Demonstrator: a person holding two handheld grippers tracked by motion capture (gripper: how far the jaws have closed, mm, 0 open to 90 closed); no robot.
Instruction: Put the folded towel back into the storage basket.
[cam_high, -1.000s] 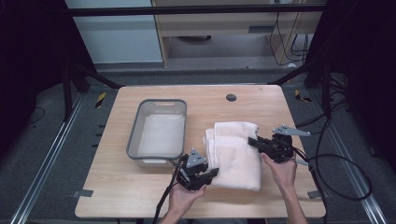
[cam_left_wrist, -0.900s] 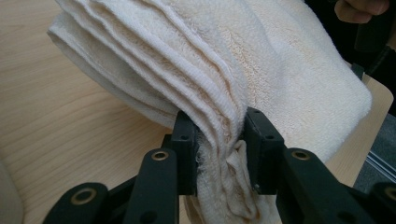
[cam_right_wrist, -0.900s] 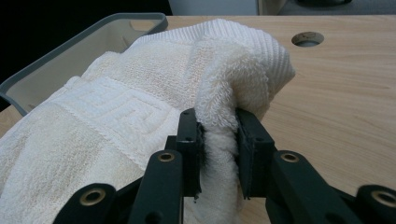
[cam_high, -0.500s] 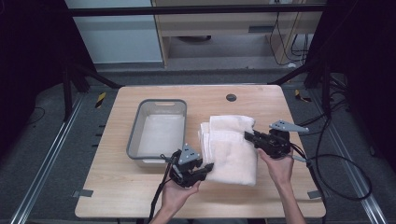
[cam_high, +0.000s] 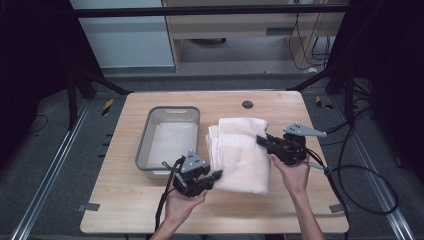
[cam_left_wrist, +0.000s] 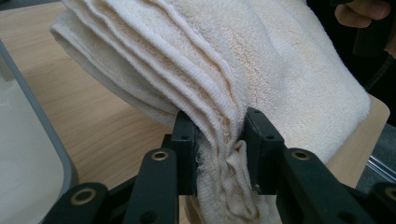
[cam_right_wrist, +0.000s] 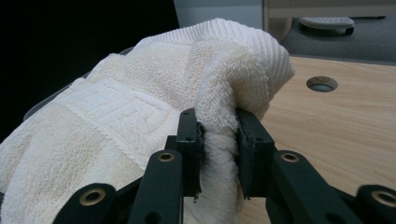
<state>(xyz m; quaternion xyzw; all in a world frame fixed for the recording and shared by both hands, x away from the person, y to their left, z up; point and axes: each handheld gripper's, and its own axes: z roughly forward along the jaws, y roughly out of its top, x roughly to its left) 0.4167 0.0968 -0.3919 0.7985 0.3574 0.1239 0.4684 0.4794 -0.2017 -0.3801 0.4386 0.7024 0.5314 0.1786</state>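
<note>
A folded cream towel (cam_high: 240, 152) lies in the middle of the wooden table (cam_high: 130, 210), just right of a grey tub (cam_high: 170, 135). My left gripper (cam_high: 216, 175) is at the towel's near left corner, shut on several stacked layers of the towel (cam_left_wrist: 219, 126), whose edge hangs down between the jaws. My right gripper (cam_high: 261, 140) comes in from the right and is shut on a bunched fold of the towel (cam_right_wrist: 217, 121) along its right edge. The towel is lifted slightly at both gripped spots.
The grey tub's rim (cam_left_wrist: 42, 121) runs close to the left of my left gripper. A round hole (cam_high: 247, 104) in the tabletop lies beyond the towel, the same hole (cam_right_wrist: 322, 84) seen to the right of my right gripper. Cables (cam_high: 360, 175) trail off the table's right side.
Both grippers have shifted left with the towel, carrying it closer to the grey tub. Both stay shut on it.
</note>
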